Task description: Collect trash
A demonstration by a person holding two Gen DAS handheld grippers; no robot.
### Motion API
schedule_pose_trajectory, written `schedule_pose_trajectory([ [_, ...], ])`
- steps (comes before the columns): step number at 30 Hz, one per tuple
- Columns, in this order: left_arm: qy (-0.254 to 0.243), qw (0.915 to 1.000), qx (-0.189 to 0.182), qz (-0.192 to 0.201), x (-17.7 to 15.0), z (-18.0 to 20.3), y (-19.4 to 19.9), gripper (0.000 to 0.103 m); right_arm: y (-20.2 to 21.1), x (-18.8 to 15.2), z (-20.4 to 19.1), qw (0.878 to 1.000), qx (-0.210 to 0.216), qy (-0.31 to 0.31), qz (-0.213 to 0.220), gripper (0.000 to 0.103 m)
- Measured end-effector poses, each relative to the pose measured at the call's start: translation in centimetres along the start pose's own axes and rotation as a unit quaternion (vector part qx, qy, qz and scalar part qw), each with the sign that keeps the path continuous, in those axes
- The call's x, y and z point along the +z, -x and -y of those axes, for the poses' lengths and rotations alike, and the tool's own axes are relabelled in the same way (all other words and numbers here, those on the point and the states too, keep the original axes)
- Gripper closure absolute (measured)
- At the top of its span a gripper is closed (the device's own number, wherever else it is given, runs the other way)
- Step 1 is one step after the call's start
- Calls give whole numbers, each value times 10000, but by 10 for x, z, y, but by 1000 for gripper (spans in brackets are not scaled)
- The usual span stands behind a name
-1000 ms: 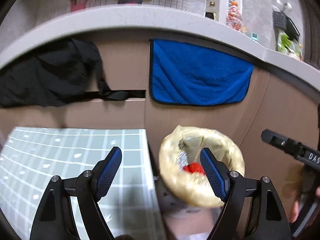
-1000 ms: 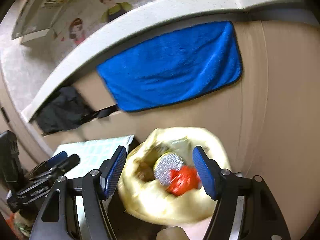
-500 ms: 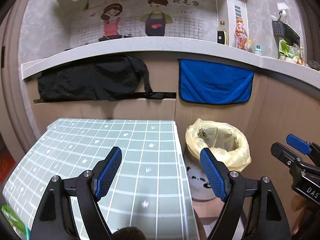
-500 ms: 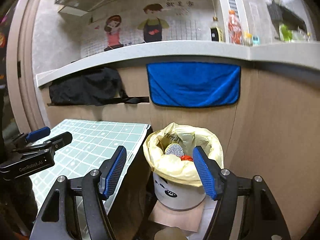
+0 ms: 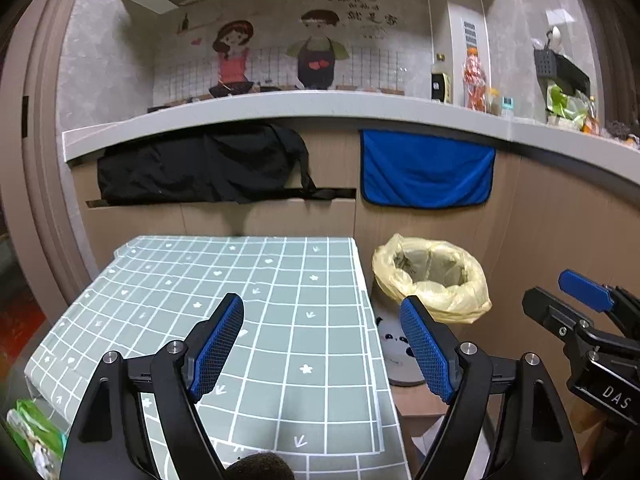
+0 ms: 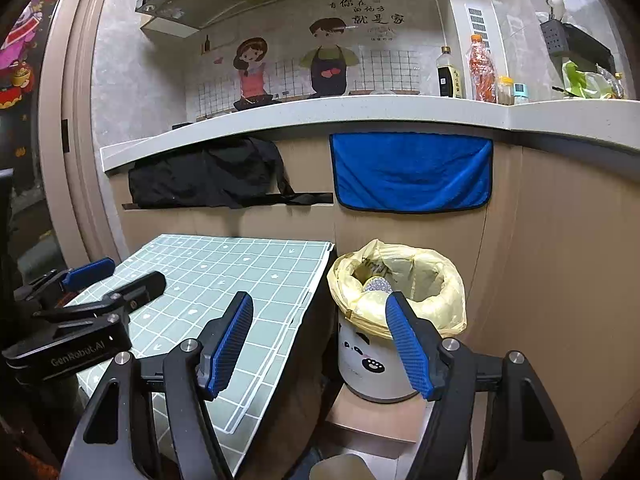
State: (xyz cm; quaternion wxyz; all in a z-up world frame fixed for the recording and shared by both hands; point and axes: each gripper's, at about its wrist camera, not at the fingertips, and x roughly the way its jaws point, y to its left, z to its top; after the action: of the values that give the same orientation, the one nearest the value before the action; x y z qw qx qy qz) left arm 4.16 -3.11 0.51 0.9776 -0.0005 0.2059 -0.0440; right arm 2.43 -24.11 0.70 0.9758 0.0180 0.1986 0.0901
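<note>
A white panda bin (image 6: 366, 368) lined with a yellow bag (image 6: 432, 284) stands right of the table; a silvery piece of trash (image 6: 378, 285) shows inside. The bin also shows in the left wrist view (image 5: 394, 346), its yellow bag (image 5: 436, 280) open at the top. My left gripper (image 5: 322, 344) is open and empty above the table's right part. My right gripper (image 6: 320, 346) is open and empty, back from the bin and above the table edge. Each gripper shows in the other's view: the right one (image 5: 576, 304) and the left one (image 6: 108, 276).
A table with a green grid cloth (image 5: 240, 280) fills the left. A counter (image 5: 320, 108) runs behind, with a black cloth (image 5: 200, 168) and a blue towel (image 5: 424, 170) hanging below it. A green packet (image 5: 32, 432) lies low left. A cardboard piece (image 6: 376, 412) lies under the bin.
Both grippers have drawn back and up from right over the bin's mouth. The table and counter have come into fuller view. Both stay open and empty.
</note>
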Motion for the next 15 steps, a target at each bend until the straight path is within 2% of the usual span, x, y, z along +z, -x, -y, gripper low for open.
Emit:
schedule_pose_trajectory([
  [7,120,9997,55,191,2,-9,22,22,14,3,-14,9998,7,180,104,37],
  [15,197,9995,55,241,2,-14,28,22,20,4,-18,9996,22,233,165,37],
])
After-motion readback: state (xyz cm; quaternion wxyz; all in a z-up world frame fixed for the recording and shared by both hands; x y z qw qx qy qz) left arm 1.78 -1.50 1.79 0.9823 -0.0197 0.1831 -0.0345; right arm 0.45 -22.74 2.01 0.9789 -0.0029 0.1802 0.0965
